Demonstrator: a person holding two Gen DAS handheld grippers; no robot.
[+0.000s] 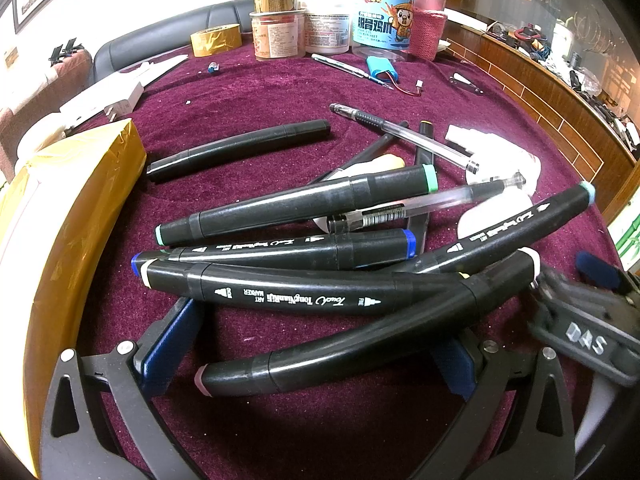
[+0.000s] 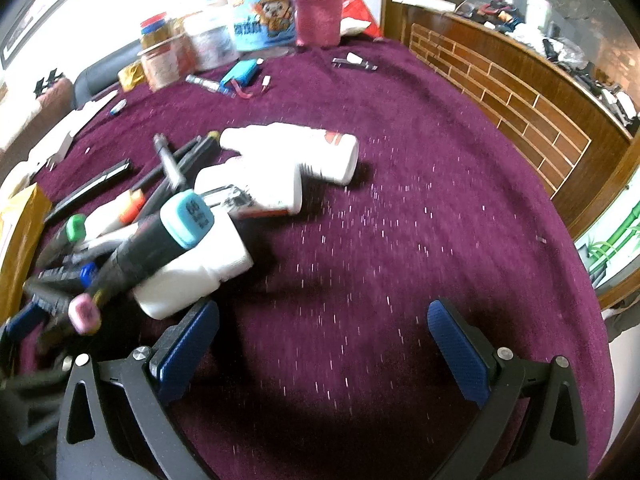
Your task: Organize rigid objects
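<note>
Several black art markers (image 1: 280,292) lie piled on the purple cloth (image 1: 280,92), with green, blue, pink and pale caps. Two clear gel pens (image 1: 424,204) rest across the pile. One black marker (image 1: 240,148) lies apart, farther back. My left gripper (image 1: 314,356) is open, low at the near side of the pile, and a pink-capped marker (image 1: 360,340) lies across the gap between its fingers. My right gripper (image 2: 322,352) is open over bare cloth with nothing between its fingers, just right of a white bottle (image 2: 188,276). Two more white bottles (image 2: 320,152) lie behind.
A gold-wrapped box (image 1: 72,208) borders the pile on the left. Jars (image 1: 276,36), a blue-labelled tub (image 1: 380,20), a gold tape roll (image 1: 216,40) and a blue battery pack (image 1: 382,70) stand at the back. A wooden panelled wall (image 2: 500,92) curves along the right.
</note>
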